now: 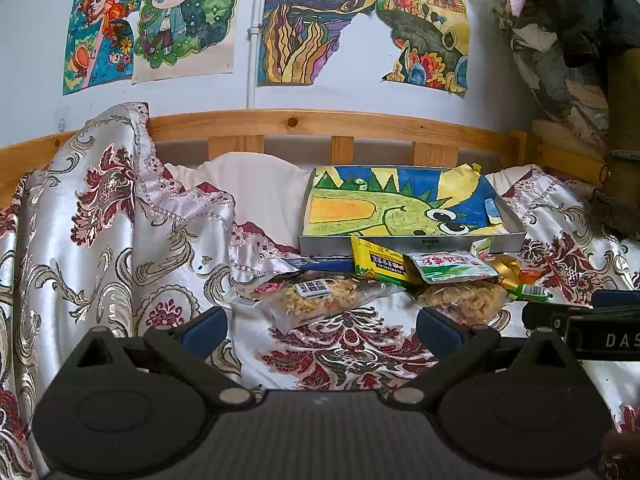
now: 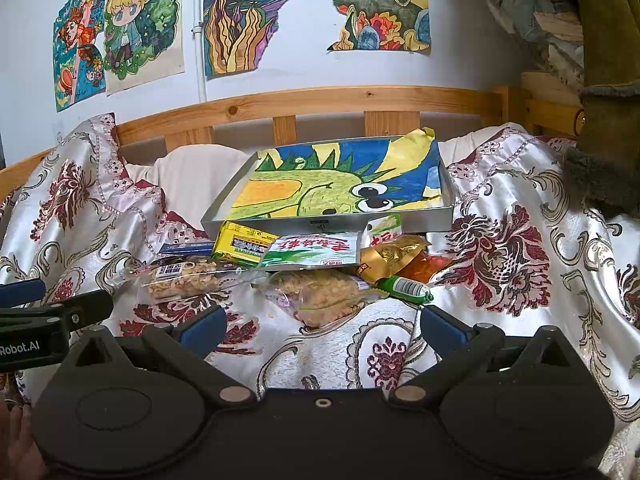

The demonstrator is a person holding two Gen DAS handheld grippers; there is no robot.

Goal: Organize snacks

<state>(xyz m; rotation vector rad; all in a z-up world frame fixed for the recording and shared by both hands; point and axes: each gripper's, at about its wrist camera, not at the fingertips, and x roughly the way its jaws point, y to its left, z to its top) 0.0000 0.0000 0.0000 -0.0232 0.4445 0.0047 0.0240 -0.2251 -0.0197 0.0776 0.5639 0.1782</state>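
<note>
Satin bedspread (image 1: pixel 100 240), silver w/ red floral print, covers the bed in the left wrist view. Left gripper (image 1: pixel 320 326) hovers low over it, jaws spread wide, nothing between them. Just ahead lies the snack pile: clear bag of mixed crackers (image 1: pixel 312 300) nearest, 2nd clear bag (image 1: pixel 466 300) to its right, yellow packet (image 1: pixel 380 262) and green-white pouch (image 1: pixel 452 266) behind, leaning against a grey tray (image 1: pixel 412 240). Tray is lined w/ a crayon dragon drawing (image 1: pixel 396 208) and sits tilted near the wooden headboard (image 1: pixel 320 124). Right edge: part of the other gripper's body.

Right wrist view: right gripper (image 2: pixel 320 330) also released, jaws wide apart, empty, above bedspread. Same pile ahead, plus a green sausage stick (image 2: pixel 406 288) and gold wrapper (image 2: pixel 392 258) on the right. All snacks outside the tray, touching or overlapping each other. Left gripper's finger shows at left edge.
</note>
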